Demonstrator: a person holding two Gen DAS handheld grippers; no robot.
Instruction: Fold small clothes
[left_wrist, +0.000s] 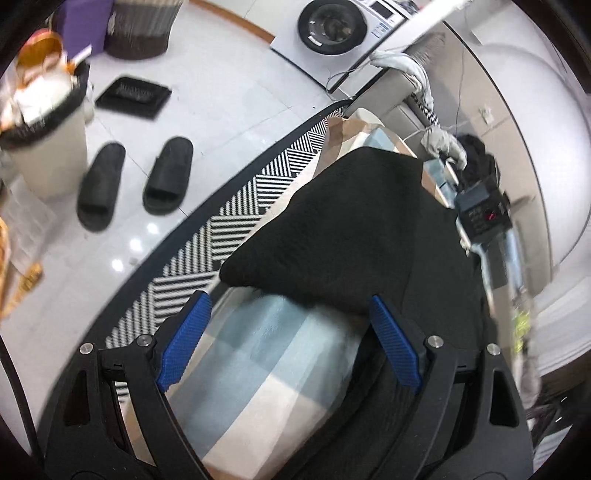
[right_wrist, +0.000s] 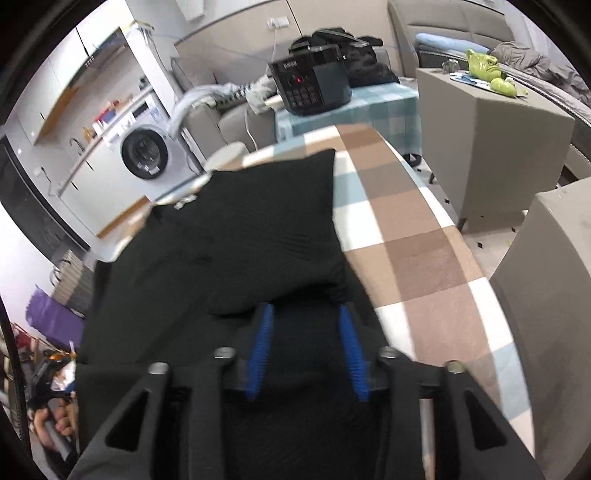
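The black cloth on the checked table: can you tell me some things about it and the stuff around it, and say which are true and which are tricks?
1. The black cloth lies on a checked tablecloth. True.
2. The left gripper is squeezing the cloth. False: its jaws stand wide apart, nothing pinched.
3. Two black slippers sit on the floor. True.
4. The washing machine is red. False: it is white.
5. The right gripper is over the black cloth. True.
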